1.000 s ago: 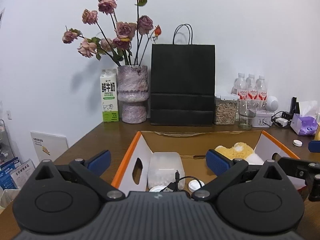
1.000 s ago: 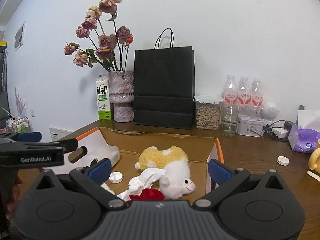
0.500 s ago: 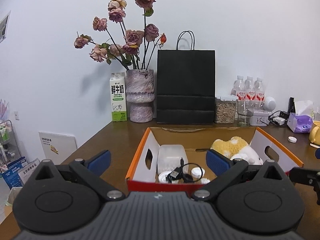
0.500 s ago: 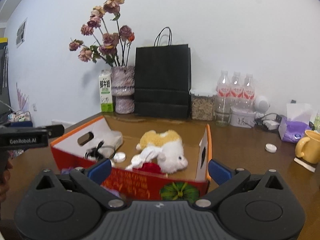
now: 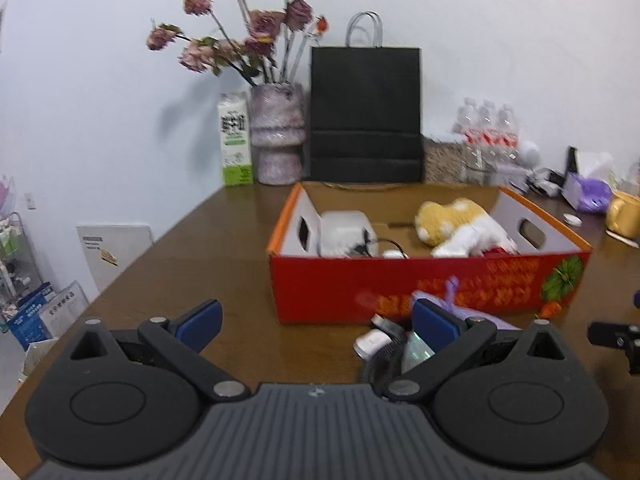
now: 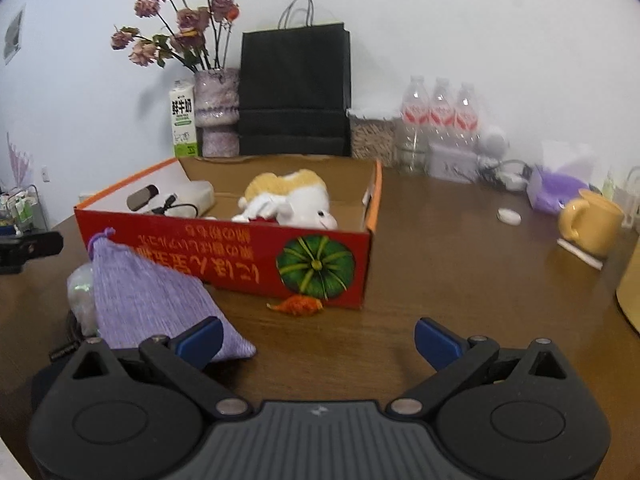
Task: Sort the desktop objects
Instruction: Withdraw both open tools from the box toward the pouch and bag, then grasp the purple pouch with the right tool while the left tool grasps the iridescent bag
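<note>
While hovering low over the brown table (image 6: pixel 460 264), both gripping nothing: left gripper (image 5: pixel 316 322) and right gripper (image 6: pixel 318 338) wide open, purple pouch (image 6: pixel 148 300) lying against red box (image 6: pixel 240 258) front wall.

Open brown table (image 6: pixel 460 280) stretches to the right of the red cardboard box (image 6: pixel 240 256), with only a small white cap (image 6: pixel 509 216) and a yellow mug (image 6: pixel 592 226) standing near the far right edge. Directly in front of the box, a purple cloth pouch (image 6: pixel 148 304), a small orange carrot-shaped piece (image 6: pixel 298 305) and a tangle of black cable with a white gadget (image 5: pixel 374 342) crowd the near approach. Left of the box, bare wood (image 5: pixel 192 264) runs to the table edge. Behind it, a vase (image 5: pixel 276 136), milk carton (image 5: pixel 236 144), black paper bag (image 5: pixel 366 116) and water bottles (image 6: pixel 440 116) line the wall.
</note>
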{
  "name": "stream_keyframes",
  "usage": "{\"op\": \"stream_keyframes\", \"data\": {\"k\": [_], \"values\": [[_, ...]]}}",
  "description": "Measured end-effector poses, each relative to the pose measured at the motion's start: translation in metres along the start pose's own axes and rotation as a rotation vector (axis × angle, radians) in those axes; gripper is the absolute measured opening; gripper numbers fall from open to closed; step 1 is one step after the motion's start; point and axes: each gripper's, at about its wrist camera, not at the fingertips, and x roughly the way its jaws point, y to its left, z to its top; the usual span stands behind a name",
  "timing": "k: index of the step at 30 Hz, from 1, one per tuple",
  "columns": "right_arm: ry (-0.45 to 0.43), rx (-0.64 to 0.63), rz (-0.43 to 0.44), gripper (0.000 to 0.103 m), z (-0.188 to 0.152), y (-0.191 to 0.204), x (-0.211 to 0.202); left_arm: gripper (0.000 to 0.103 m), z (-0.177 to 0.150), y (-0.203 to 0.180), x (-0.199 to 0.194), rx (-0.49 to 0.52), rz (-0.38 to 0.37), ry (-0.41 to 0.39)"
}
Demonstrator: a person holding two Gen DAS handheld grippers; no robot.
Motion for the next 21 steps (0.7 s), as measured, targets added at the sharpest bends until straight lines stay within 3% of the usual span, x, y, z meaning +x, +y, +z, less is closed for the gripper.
{"op": "stream_keyframes", "data": {"k": [8, 14, 17, 20, 21], "values": [[0.02, 0.007, 0.015, 0.102, -0.006, 0.002, 0.002, 0.103, -0.01, -0.026, -0.002, 0.084, -0.125, 0.043], [0.018, 0.015, 0.017, 0.101, -0.003, 0.0, 0.002, 0.103, -0.013, -0.046, 0.01, 0.151, -0.17, 0.063], [0.005, 0.028, 0.057, 0.101, 0.0, -0.002, -0.003, 0.102, -0.013, -0.052, 0.015, 0.171, -0.189, 0.067], [-0.011, 0.016, 0.108, 0.101, 0.004, 0.003, -0.008, 0.085, -0.013, -0.053, 0.019, 0.176, -0.218, 0.081], [-0.014, 0.003, 0.122, 0.101, 0.005, 0.006, -0.009, 0.07, -0.013, -0.053, 0.02, 0.178, -0.229, 0.085]]}}
